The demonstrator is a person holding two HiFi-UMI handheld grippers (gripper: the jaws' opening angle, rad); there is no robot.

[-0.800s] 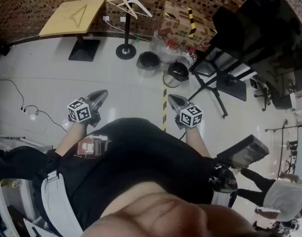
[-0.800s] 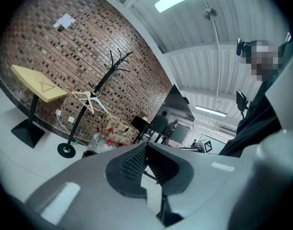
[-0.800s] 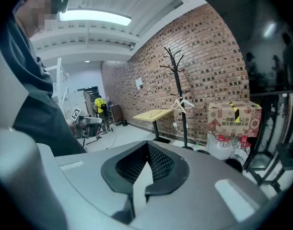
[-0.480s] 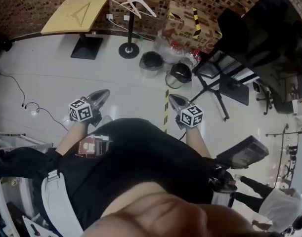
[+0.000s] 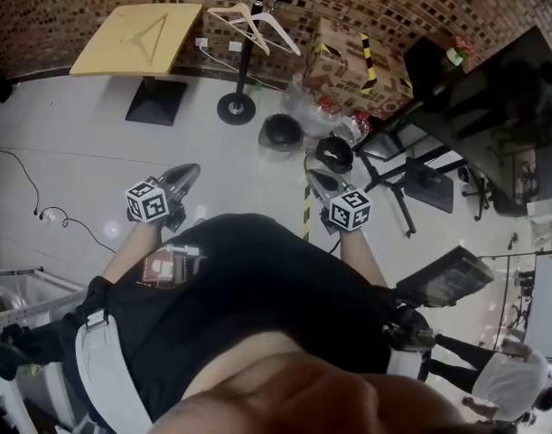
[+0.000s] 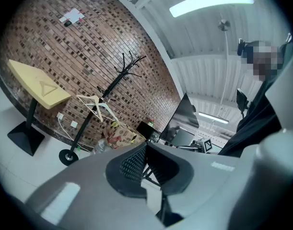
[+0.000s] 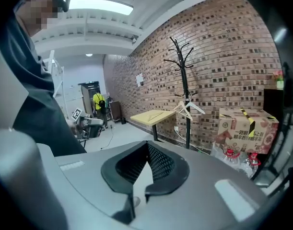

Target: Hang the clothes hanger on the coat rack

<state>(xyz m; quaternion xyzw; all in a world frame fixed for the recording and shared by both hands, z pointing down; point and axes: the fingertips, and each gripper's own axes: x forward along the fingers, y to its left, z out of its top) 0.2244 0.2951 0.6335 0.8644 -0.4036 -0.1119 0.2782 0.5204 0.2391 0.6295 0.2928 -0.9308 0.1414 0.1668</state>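
A yellow table (image 5: 135,36) and a cardboard box (image 5: 343,57) stand near the brick wall (image 5: 50,7).

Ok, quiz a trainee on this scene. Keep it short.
1. True or false: the right gripper holds the hanger.
2. In the head view, what stands by the wall just right of the rack? A) box B) yellow table C) ladder
3. In a few words: how do the left gripper's jaws stand?

Key
1. False. The hanger hangs on the rack, and the right gripper is shut and empty.
2. A, the box.
3. Together, with nothing between them.
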